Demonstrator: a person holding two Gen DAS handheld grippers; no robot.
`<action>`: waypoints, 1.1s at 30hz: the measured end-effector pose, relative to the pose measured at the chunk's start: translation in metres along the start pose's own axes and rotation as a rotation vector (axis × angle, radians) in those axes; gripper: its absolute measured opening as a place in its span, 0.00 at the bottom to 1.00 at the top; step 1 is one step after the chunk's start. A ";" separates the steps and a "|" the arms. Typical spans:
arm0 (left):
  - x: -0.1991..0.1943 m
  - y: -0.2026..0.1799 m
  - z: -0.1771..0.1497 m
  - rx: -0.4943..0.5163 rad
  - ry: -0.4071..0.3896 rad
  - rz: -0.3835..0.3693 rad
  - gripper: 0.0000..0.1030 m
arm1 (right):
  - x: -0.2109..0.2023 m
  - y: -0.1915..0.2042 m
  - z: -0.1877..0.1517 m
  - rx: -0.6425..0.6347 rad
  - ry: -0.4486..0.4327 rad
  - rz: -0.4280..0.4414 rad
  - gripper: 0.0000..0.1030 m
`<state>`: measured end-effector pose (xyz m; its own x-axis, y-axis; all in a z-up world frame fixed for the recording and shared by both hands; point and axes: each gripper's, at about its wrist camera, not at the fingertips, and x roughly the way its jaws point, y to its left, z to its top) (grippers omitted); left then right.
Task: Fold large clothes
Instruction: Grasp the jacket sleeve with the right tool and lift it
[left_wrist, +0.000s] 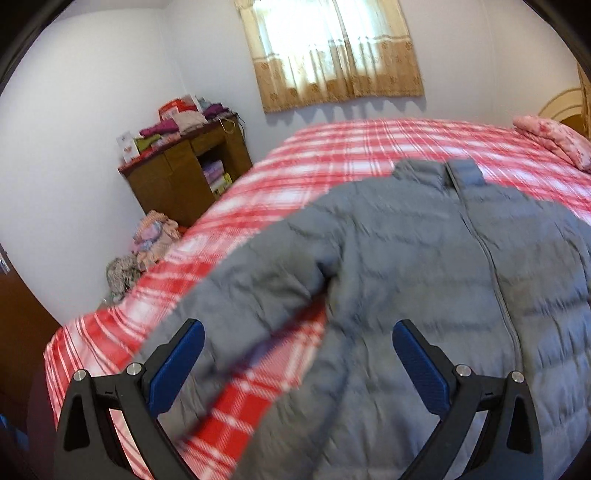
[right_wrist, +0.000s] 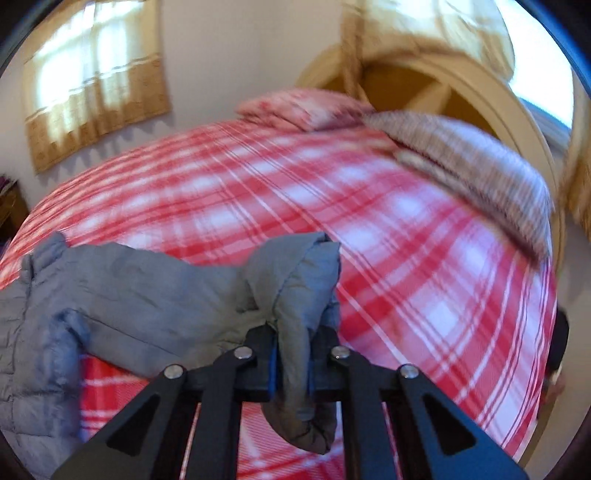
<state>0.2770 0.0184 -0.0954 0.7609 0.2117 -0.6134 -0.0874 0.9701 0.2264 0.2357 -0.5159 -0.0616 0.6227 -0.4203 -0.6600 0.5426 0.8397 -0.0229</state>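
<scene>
— On the bed (left_wrist: 332, 147), toward its foot end, lies the jacket (left_wrist: 424, 277), zip up and collar pointing at the far wall. What do you make of the grip?

— The right gripper (right_wrist: 291, 363) is clamped on the end of a sleeve (right_wrist: 295, 288). The cuff bunches between the pads and a loose lump hangs below them. That sleeve stretches from the jacket body out across the bed.

— And the other one?

— The left gripper (left_wrist: 297, 365) is spread wide and holds nothing. It hovers above the other sleeve, near where that sleeve meets the body. Both views are smeared, so I cannot tell how high it sits above the cloth.

— What could go wrong from here?

— First, the padded shell looks slick. If the right side pulls hard, I'd guess the cuff could creep out of the pads.

— Anything else?

— The whole jacket may drag. Nothing pins the body to the bed, so a sleeve swung across the front could tow the jacket sideways and skew the fold.

— Could the left gripper help?

— Likely, if it presses or pinches the body near the shoulder. Yet if it closes on the sleeve alone, it may lift two layers and wrinkle the front.

— And the fill?

— Puffy fill springs back, I think. A sleeve laid over the zip may slide off again.
</scene>
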 end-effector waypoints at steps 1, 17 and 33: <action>0.004 0.002 0.005 -0.004 -0.001 0.008 0.99 | -0.004 0.012 0.005 -0.027 -0.017 0.012 0.13; 0.052 -0.010 0.013 -0.008 0.024 -0.004 0.99 | 0.013 0.251 -0.043 -0.421 -0.021 0.205 0.12; 0.037 -0.004 0.034 -0.056 0.019 0.052 0.99 | -0.041 0.239 -0.094 -0.581 -0.082 0.403 0.79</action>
<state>0.3271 0.0182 -0.0938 0.7423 0.2640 -0.6159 -0.1628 0.9626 0.2164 0.2872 -0.2664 -0.1106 0.7646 -0.0443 -0.6430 -0.1129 0.9730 -0.2013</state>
